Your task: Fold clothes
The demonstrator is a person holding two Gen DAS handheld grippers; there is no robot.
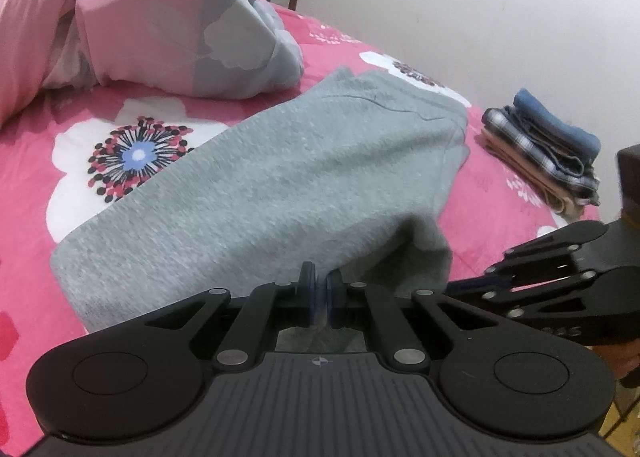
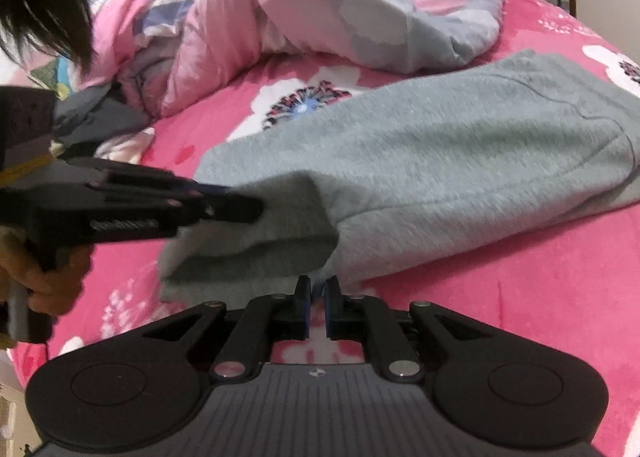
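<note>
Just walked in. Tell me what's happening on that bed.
A person is folding grey sweatpants on a pink flowered bedspread, holding tongs in each hand. The left tongs are shut on the near cuff end of the pants. The right tongs are nearly shut at the cuff's edge beside them; whether they pinch cloth is unclear. A stack of folded clothes sits at the bed's far edge, a rumpled quilt behind.

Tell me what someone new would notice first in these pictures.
The grey pants lie across the middle of the pink floral bedsheet, with both grippers, left gripper and right gripper, pinching their near end. Behind them a rumpled pink and grey quilt is heaped at the far side. A small stack of folded clothes sits near the bed's right edge by the wall.
</note>
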